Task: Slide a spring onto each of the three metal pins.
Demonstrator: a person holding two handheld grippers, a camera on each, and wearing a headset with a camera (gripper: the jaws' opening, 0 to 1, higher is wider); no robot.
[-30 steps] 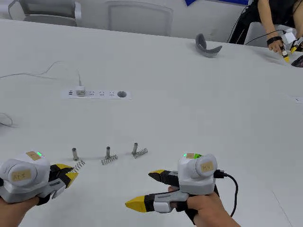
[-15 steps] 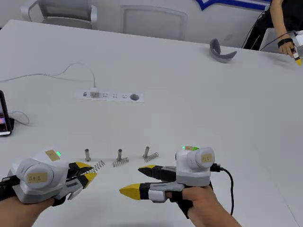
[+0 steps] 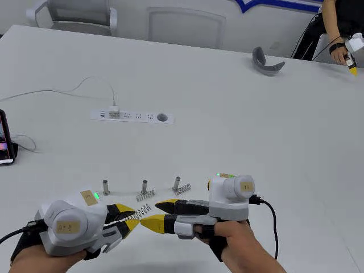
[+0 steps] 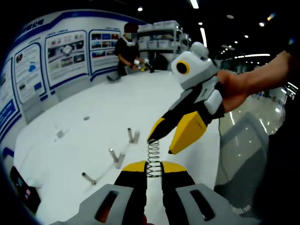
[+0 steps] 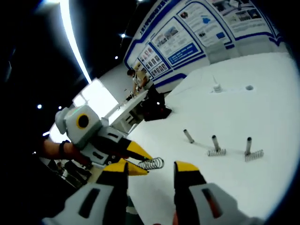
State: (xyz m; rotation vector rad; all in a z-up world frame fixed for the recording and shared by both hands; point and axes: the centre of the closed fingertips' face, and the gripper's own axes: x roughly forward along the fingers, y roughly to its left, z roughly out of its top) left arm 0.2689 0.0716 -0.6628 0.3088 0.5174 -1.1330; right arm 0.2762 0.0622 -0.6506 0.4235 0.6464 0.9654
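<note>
Head view and the two gripper views at one moment. The left gripper [image 3: 132,216] was pinching one end of a spring [image 3: 141,211] between its yellow-tipped jaws, above the near edge of the white table [image 3: 239,131]. The spring stuck out from the jaws toward the right gripper [image 3: 152,214], whose jaws were spread, one to each side of the spring's free end.

In the left gripper view, the spring [image 4: 153,153] rose straight from the pinched jaws of the left gripper [image 4: 153,167]. The dark jaw tip of the right gripper [image 4: 164,141] lay at its far end; whether they touched could not be told. In the right gripper view, the spring [image 5: 151,163] lay between the spread jaws of the right gripper [image 5: 153,168], just beside one of them.

Three metal pins stood upright in a row, a little back from the near edge: left pin [image 3: 106,186], middle pin [image 3: 144,186] and right pin [image 3: 176,183]. All three were bare. A second spring [image 3: 146,195] lay flat just beside the middle pin, and a third spring [image 3: 182,189] just beside the right pin.

A power strip [image 3: 132,116] lay farther back, toward the left edge.
</note>
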